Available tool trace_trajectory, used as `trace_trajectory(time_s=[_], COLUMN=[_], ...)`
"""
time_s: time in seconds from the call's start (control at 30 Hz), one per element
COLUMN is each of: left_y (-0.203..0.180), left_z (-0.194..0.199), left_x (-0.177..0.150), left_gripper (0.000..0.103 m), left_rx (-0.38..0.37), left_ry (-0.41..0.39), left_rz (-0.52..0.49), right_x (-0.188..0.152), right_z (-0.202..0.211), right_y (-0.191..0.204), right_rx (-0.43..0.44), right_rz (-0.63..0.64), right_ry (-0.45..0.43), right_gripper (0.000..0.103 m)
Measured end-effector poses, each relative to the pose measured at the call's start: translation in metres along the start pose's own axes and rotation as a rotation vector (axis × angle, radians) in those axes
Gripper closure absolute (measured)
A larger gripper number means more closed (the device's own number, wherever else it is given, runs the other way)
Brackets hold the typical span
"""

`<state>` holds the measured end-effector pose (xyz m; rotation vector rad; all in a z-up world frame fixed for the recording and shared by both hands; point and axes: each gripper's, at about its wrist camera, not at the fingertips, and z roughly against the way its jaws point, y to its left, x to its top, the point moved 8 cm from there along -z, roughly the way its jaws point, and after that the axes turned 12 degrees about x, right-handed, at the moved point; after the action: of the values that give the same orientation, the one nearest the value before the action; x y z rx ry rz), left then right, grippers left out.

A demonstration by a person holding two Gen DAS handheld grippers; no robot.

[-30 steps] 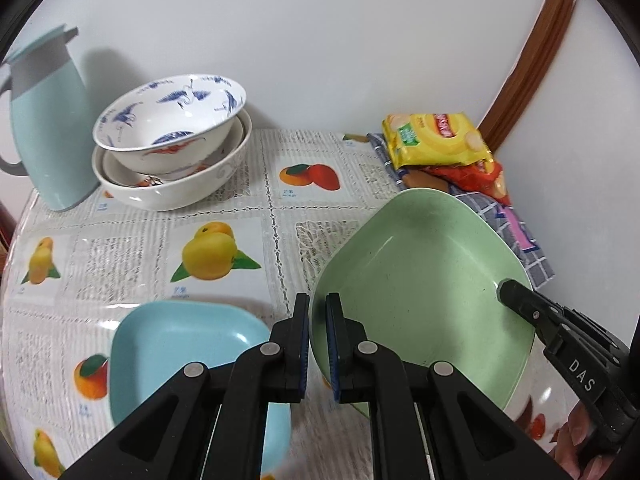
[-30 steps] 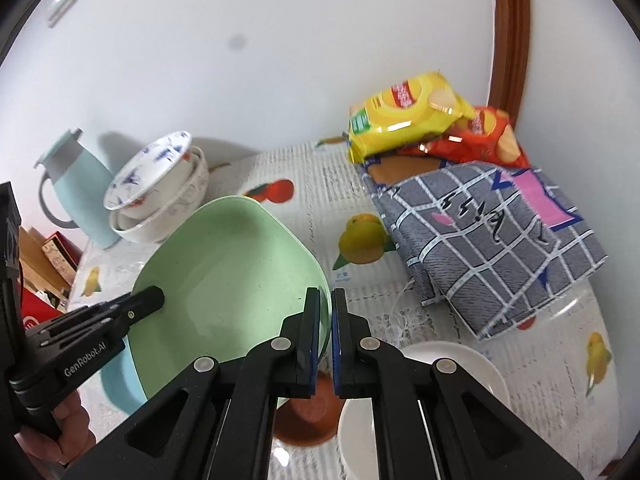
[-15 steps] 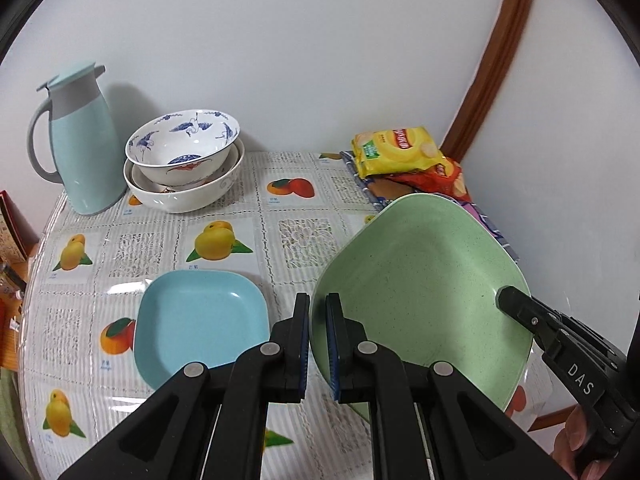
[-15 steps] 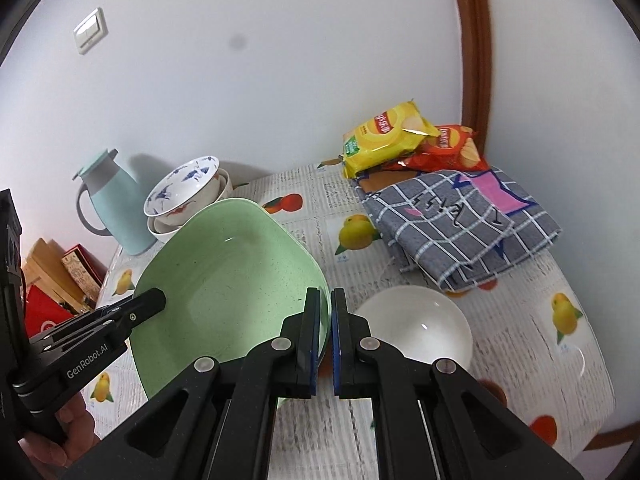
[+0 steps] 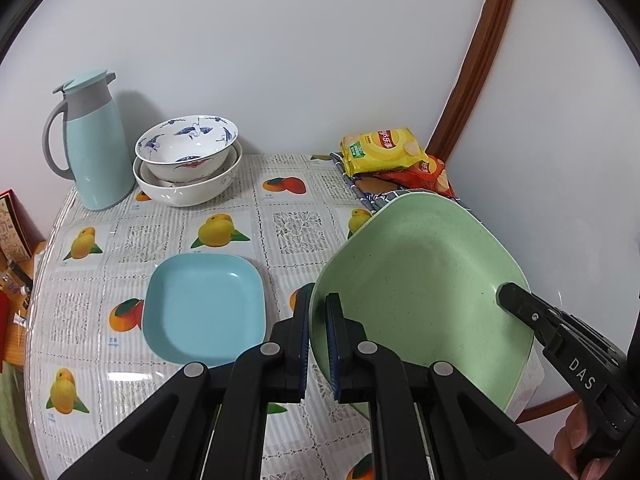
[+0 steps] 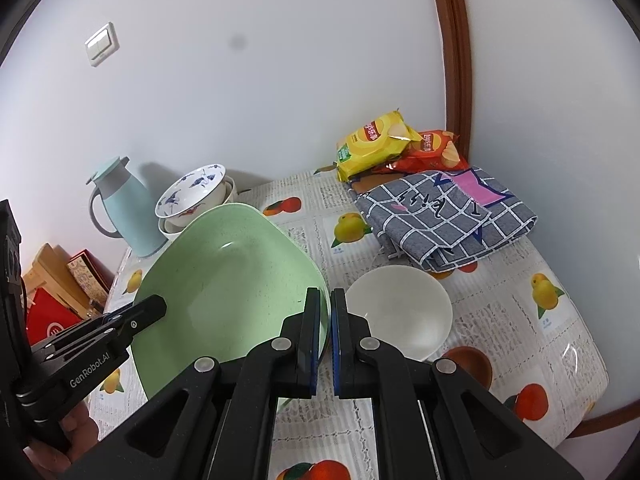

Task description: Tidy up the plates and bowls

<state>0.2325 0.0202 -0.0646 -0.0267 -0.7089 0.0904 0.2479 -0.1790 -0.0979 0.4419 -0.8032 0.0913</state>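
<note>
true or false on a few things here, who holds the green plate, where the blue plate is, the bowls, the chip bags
1. Both grippers, left gripper and right gripper, clamp the green plate. True.
2. The blue plate is stacked on the green plate. False: it lies alone on the table.
3. The patterned bowl sits nested in a larger white bowl. True.
4. The chip bags lie inside the plain white bowl. False: they rest by the checked cloth.

green plate (image 5: 420, 292) lifted higher, drawn back
</note>
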Motion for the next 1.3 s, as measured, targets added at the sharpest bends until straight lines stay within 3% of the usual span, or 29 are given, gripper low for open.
trace_trajectory(time_s=[0.47,1.3], left_y=[0.02,0.065], left_z=[0.005,-0.017], left_x=[-0.012,-0.027], left_gripper=[0.095,0.095], left_rx=[0.006,0.033], left_ry=[0.002,0.053], left_rz=[0.02,0.071], right_x=[-0.015,-0.026], right_z=[0.0,-0.037], right_y=[0.019,0.052], right_rx=[-0.008,0.011], right_rz=[0.008,0.028], right_ry=[0.007,0.062], right_gripper=[0.098,0.098])
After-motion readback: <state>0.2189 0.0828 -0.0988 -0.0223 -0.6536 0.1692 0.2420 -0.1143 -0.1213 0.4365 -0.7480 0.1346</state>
